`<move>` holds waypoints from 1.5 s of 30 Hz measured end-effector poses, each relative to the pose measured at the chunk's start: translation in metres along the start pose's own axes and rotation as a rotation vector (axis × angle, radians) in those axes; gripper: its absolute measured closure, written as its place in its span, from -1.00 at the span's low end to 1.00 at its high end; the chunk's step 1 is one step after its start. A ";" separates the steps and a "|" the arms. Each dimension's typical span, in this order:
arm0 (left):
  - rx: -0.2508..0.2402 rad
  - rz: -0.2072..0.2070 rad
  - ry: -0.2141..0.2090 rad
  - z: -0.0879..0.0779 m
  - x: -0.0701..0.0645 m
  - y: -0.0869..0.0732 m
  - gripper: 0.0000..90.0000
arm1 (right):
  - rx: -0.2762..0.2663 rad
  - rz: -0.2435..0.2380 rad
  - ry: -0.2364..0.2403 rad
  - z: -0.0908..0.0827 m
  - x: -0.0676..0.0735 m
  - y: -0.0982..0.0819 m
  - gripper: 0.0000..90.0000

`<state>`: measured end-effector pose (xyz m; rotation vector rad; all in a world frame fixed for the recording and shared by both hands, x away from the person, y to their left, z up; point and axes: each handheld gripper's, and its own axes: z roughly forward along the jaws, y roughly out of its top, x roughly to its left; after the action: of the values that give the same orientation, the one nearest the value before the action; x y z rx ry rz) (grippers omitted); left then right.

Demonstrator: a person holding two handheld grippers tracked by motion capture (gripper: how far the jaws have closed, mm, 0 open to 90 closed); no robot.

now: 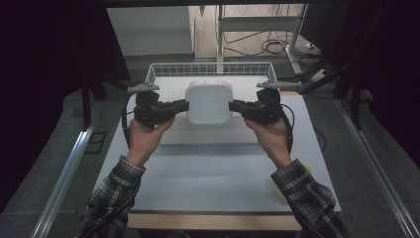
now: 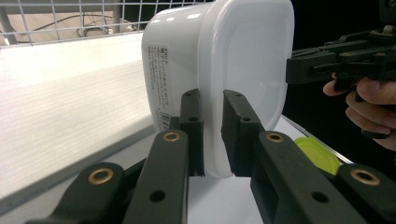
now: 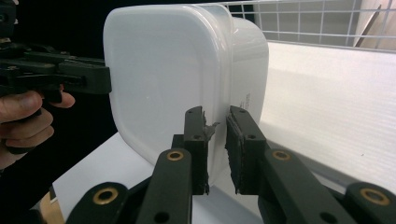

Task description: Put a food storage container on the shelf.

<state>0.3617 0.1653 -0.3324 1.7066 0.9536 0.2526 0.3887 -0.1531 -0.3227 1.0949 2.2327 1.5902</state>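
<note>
The white container (image 1: 209, 102) is hanging between the two grippers, lid facing the person. The left gripper (image 1: 184, 105) and the right gripper (image 1: 233, 106) are each clamping an opposite rim edge, with the wire basket (image 1: 163, 68) lying just beyond.

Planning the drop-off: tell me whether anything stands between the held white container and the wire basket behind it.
Nothing visible does. The white container hangs between the left gripper and right gripper, just in front of the wire basket, with only bare white table below.
</note>
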 end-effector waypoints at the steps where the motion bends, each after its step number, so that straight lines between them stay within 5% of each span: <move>1: 0.000 0.000 0.000 0.000 0.000 0.000 0.77 | 0.002 0.003 0.002 0.001 -0.001 0.001 0.75; 10: -0.011 -0.024 -0.025 0.002 0.011 0.003 0.75 | 0.003 0.001 0.006 0.003 -0.001 0.008 0.75; 15: -0.022 0.043 0.011 0.005 0.009 0.005 0.65 | -0.006 -0.011 -0.003 0.006 -0.001 0.011 0.69; 21: -0.032 0.051 0.016 0.009 0.013 0.008 0.55 | -0.010 -0.043 -0.047 0.012 0.002 0.017 0.58; 34: -0.033 0.074 0.028 0.015 0.017 0.013 0.44 | -0.019 -0.048 -0.063 0.018 0.000 0.022 0.45; 37: -0.030 0.113 0.070 0.018 0.015 0.015 0.38 | -0.014 -0.064 -0.092 0.021 0.001 0.023 0.37; 45: -0.037 0.103 0.096 0.024 0.020 0.023 0.40 | -0.029 -0.070 -0.122 0.028 -0.003 0.029 0.39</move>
<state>0.4000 0.1611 -0.3270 1.7241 0.9262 0.4210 0.4187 -0.1298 -0.3095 1.0642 2.1390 1.4818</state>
